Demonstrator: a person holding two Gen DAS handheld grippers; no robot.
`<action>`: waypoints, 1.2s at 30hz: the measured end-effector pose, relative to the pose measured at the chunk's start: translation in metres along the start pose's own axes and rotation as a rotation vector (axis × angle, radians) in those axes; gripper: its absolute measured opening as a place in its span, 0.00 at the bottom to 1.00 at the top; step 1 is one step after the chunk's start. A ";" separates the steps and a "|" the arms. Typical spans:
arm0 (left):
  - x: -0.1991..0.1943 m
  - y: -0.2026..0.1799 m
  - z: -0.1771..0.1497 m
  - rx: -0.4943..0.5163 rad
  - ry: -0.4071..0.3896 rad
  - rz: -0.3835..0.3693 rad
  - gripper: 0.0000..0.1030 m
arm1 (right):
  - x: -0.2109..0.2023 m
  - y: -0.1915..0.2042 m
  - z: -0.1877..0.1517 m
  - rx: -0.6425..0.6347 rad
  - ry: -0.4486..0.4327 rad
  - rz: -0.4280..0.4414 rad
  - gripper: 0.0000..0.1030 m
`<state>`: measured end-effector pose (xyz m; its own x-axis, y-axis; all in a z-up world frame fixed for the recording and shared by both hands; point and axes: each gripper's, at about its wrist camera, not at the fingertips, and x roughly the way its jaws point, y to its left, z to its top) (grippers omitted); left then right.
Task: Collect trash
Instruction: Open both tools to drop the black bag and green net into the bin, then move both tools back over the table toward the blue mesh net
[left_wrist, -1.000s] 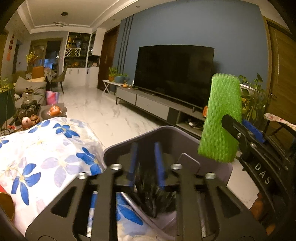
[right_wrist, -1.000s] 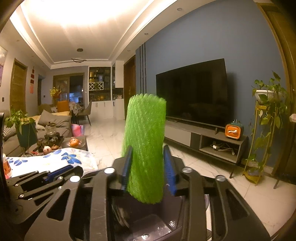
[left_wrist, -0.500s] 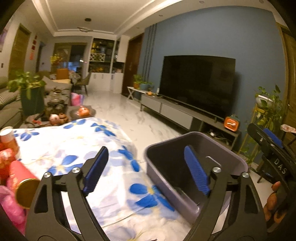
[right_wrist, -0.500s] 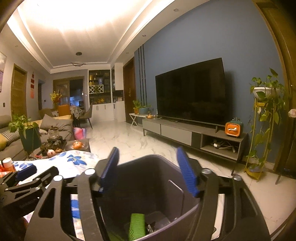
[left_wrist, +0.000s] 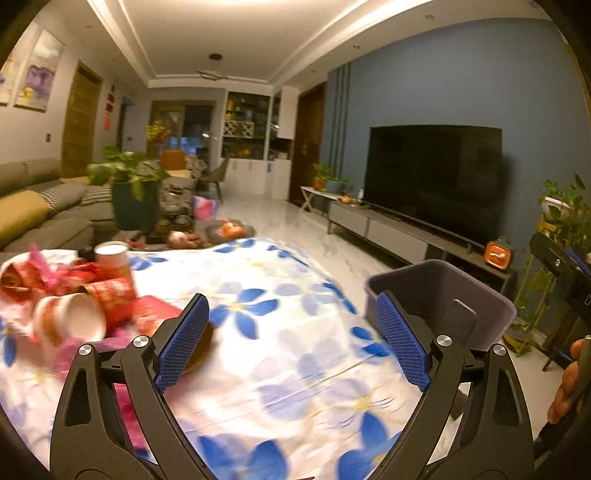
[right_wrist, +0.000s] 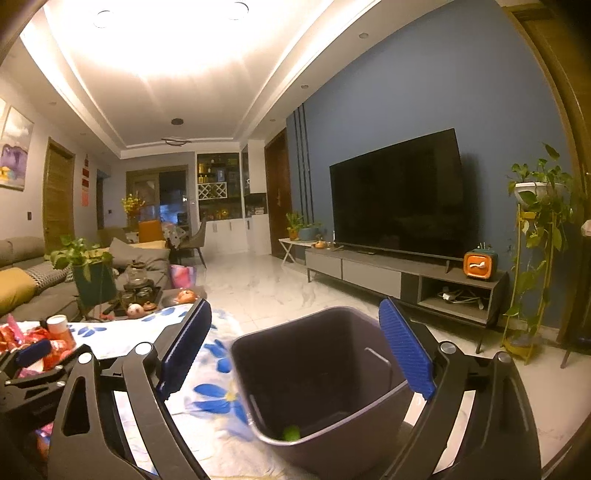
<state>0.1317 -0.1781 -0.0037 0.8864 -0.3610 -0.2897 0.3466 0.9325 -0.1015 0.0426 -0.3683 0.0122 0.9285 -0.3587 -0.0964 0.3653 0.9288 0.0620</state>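
Both grippers gape wide and empty: the left gripper (left_wrist: 291, 341) is nearer the cups (left_wrist: 74, 317), which lie left of its jaws; the right gripper (right_wrist: 295, 354) hangs over the bin (right_wrist: 314, 384).

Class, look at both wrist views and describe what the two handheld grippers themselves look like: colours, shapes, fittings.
Both match. The left gripper and right gripper each have black, angular frames with triangular cut-outs and round silver bolt heads. Each finger carries a flat blue pad with a fine ribbed or gridded texture. No cables or sleeves are visible.
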 end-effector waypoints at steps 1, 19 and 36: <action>-0.007 0.009 -0.001 -0.005 -0.006 0.015 0.88 | -0.003 0.003 0.000 -0.001 0.000 0.009 0.86; -0.098 0.151 -0.044 -0.110 0.018 0.275 0.88 | -0.050 0.100 -0.038 -0.023 0.072 0.239 0.87; -0.178 0.214 -0.067 -0.212 -0.047 0.441 0.88 | -0.071 0.210 -0.119 -0.181 0.264 0.505 0.87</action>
<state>0.0274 0.0869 -0.0381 0.9493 0.0728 -0.3059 -0.1304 0.9764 -0.1723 0.0455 -0.1369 -0.0861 0.9277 0.1448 -0.3441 -0.1554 0.9879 -0.0032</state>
